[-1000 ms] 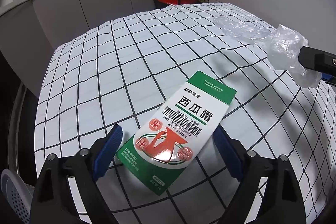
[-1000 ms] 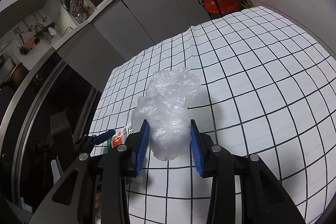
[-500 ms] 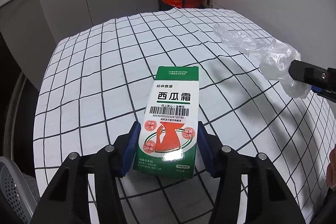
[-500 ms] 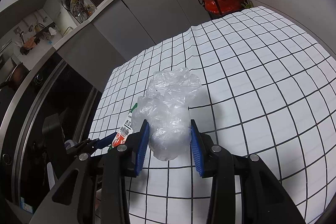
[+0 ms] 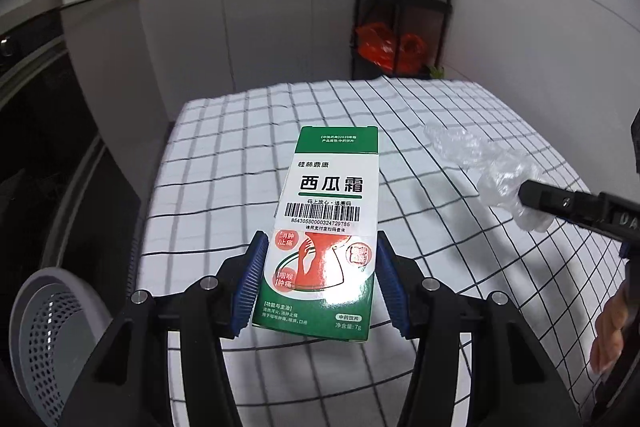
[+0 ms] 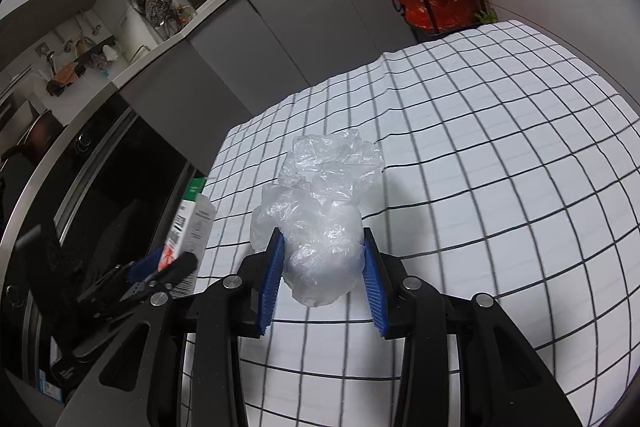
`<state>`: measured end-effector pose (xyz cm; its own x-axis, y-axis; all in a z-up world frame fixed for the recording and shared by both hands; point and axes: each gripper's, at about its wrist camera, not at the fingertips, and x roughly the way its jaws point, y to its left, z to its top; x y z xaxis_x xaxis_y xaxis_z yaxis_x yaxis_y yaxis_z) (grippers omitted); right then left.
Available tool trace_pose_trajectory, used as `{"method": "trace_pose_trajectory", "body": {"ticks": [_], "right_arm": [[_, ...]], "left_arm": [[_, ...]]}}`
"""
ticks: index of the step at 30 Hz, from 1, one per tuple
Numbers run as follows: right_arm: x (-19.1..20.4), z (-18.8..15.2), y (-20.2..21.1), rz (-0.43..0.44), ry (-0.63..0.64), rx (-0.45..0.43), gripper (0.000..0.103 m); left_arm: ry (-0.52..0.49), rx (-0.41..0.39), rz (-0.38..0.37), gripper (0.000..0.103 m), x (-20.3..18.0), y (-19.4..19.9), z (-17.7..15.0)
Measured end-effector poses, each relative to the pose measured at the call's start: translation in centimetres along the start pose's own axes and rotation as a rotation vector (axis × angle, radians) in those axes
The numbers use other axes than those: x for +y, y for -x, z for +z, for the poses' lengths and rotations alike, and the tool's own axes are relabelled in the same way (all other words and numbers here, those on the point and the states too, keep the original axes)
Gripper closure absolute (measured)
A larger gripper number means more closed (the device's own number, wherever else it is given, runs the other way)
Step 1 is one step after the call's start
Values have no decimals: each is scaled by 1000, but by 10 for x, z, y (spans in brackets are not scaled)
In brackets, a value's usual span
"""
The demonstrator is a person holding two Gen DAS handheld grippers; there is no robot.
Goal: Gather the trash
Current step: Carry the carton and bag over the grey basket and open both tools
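My left gripper (image 5: 320, 267) is shut on a green and white medicine box (image 5: 326, 227) with a barcode and red picture, and holds it tilted up above the checked tablecloth (image 5: 224, 155). My right gripper (image 6: 322, 267) is shut on a crumpled clear plastic bag (image 6: 320, 211) above the cloth. The bag also shows at the right of the left wrist view (image 5: 492, 175), held by the right gripper's black fingers (image 5: 560, 203). The box and the left gripper show at the left of the right wrist view (image 6: 192, 219).
A grey perforated bin (image 5: 52, 331) stands on the floor at lower left, beside the table. Grey kitchen cabinets (image 5: 192, 35) run behind the table. A black shelf rack (image 5: 404, 7) holds red bags (image 5: 388, 45) at the back right.
My left gripper closed on the medicine box, turned it straight and lifted it off the cloth, tilting it up. My right gripper kept hold of the plastic bag and barely moved.
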<state>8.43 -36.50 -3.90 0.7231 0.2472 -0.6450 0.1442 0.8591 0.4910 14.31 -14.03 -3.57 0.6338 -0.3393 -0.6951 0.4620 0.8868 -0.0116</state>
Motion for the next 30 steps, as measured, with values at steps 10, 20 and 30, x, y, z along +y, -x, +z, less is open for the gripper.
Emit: {"method": "trace_pose_trajectory", "body": {"ticks": [10, 20, 30], "right_arm": [[71, -10, -18, 104, 101, 25, 66], [150, -26, -39, 214, 219, 60, 66], [207, -43, -65, 287, 283, 113, 66]], "left_arm": [[123, -104, 173, 51, 54, 67, -16], [213, -132, 310, 51, 95, 105, -40], [296, -109, 412, 51, 138, 126, -69]]}}
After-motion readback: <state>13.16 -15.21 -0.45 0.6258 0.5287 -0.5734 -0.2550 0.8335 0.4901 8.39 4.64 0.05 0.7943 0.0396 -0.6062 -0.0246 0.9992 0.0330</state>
